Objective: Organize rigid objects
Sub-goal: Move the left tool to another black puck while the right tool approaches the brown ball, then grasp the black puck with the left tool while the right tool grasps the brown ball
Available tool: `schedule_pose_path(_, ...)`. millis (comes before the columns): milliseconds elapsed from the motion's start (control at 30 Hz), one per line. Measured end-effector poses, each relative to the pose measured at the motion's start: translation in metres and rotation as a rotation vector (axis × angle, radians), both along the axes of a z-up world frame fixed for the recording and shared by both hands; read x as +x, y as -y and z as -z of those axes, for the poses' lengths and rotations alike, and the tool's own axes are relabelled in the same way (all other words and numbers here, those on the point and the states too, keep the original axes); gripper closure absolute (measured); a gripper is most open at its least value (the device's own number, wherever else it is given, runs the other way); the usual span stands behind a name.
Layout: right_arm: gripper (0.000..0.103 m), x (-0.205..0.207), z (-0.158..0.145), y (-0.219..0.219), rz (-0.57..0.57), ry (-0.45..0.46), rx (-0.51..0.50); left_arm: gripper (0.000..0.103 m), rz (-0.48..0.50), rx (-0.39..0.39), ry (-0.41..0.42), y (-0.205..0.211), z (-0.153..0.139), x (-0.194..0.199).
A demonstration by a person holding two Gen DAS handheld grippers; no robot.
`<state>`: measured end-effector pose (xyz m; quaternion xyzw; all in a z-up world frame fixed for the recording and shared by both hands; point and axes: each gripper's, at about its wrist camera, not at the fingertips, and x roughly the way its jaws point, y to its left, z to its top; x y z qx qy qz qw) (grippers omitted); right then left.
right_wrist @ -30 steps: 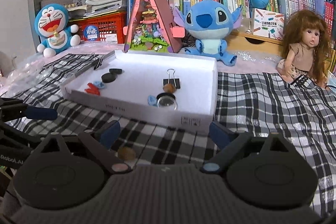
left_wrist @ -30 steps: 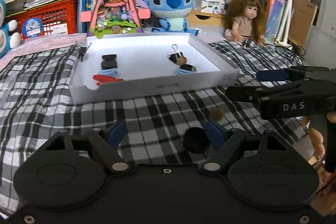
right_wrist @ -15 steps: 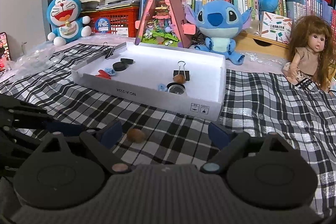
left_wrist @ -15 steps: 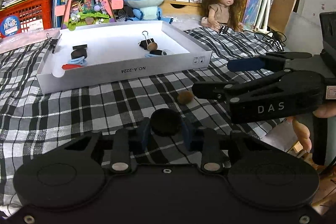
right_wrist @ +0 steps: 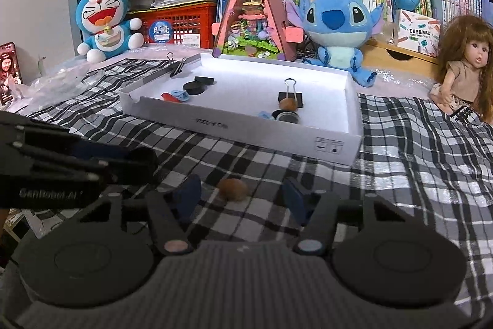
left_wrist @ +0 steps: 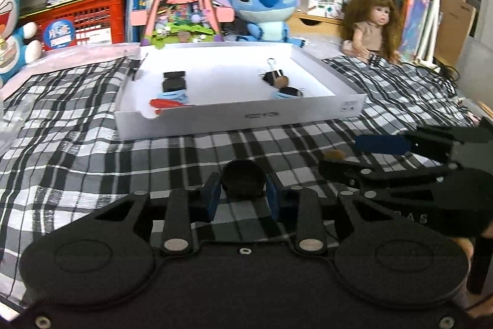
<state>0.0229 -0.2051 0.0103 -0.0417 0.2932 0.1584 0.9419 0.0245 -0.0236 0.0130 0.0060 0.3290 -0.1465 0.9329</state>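
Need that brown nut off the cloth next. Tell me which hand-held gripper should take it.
Right. The right hand-held gripper already straddles the brown nut with its jaws closing, while the left hand-held gripper is shut on the black disc.

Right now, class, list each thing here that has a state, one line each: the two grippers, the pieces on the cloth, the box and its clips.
Left gripper: shut on the black disc.
Right gripper: closing around the brown nut, pads not touching it.
White box: open, lidless, holding small pieces.
Binder clip: lying in the box.
Second binder clip: clamped on the box's far rim.
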Motion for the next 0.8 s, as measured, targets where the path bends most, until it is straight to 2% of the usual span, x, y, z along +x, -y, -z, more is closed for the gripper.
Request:
schedule_pose_path(133, 0.046, -0.003, 0.003, -0.009, 0.047, 0.028, 0.004, 0.073, -0.018, 0.001, 0.007, -0.003, 0.001, 0.002)
schedule_pose_path(233, 0.048, -0.005, 0.004, -0.012, 0.088, 0.046, 0.01, 0.073, -0.023, 0.004, 0.012, -0.003, 0.001, 0.002)
schedule_pose_path(367, 0.048, -0.006, 0.009, -0.017, 0.146, 0.081, -0.001, 0.073, -0.033, 0.005, 0.018, -0.005, 0.001, 0.002)
schedule_pose_path(500, 0.042, -0.007, 0.012, -0.02, 0.175, 0.091, -0.013, 0.073, -0.047, 0.002, 0.022, -0.006, 0.003, 0.003)
schedule_pose_path(800, 0.041, -0.013, 0.017, -0.024, 0.243, 0.138, -0.035, 0.073, -0.063, -0.005, 0.031, -0.006, 0.005, 0.003)
